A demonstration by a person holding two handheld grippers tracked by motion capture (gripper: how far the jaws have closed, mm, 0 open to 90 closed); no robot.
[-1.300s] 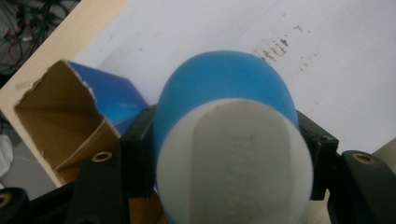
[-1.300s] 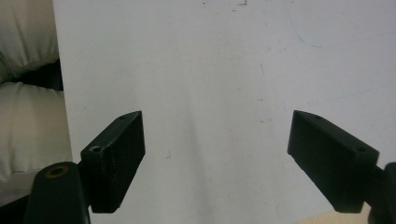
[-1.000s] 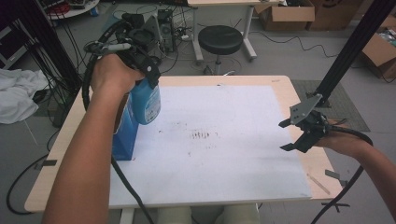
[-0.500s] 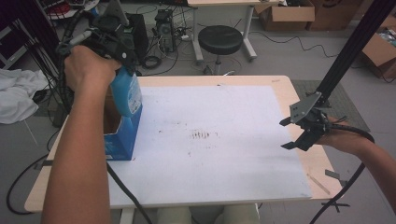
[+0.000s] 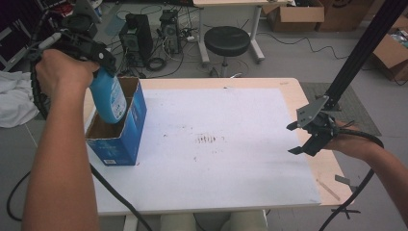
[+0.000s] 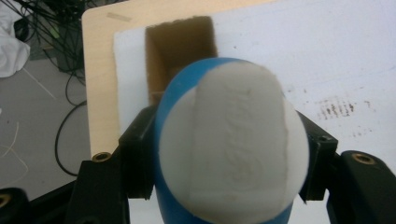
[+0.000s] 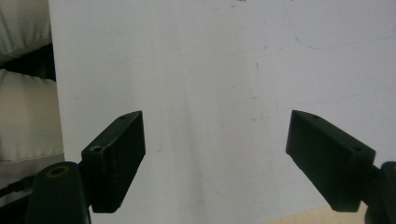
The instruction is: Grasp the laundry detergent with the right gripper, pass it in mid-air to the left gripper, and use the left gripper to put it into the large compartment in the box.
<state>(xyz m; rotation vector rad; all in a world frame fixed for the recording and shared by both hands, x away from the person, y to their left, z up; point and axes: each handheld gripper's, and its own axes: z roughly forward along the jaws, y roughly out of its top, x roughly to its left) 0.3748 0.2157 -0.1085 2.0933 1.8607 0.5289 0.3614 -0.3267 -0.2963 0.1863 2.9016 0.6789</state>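
A blue bottle [image 5: 109, 99] with a white cap [image 6: 233, 144] hangs upright, and my left gripper [image 5: 97, 67] is shut on its upper part. Its lower end dips into the open top of a blue cardboard box [image 5: 122, 142] at the left side of the white mat [image 5: 231, 178]. In the left gripper view the brown inside of the box [image 6: 180, 49] lies just beyond the bottle, with a black jaw on each side of it. My right gripper [image 5: 293, 139] hovers open near the mat's right edge with nothing between its jaws [image 7: 215, 154].
The mat covers a wooden table [image 5: 308, 103] and has dark smudges [image 5: 207, 139] at its middle. A black slanted stand pole [image 5: 358, 57] rises behind the right gripper. A stool [image 5: 226, 41], computer cases [image 5: 137, 33] and cables stand on the floor beyond.
My left hand has carried the bottle leftward and a little up, from in front of the box to over its open top. The right gripper has stayed in place.
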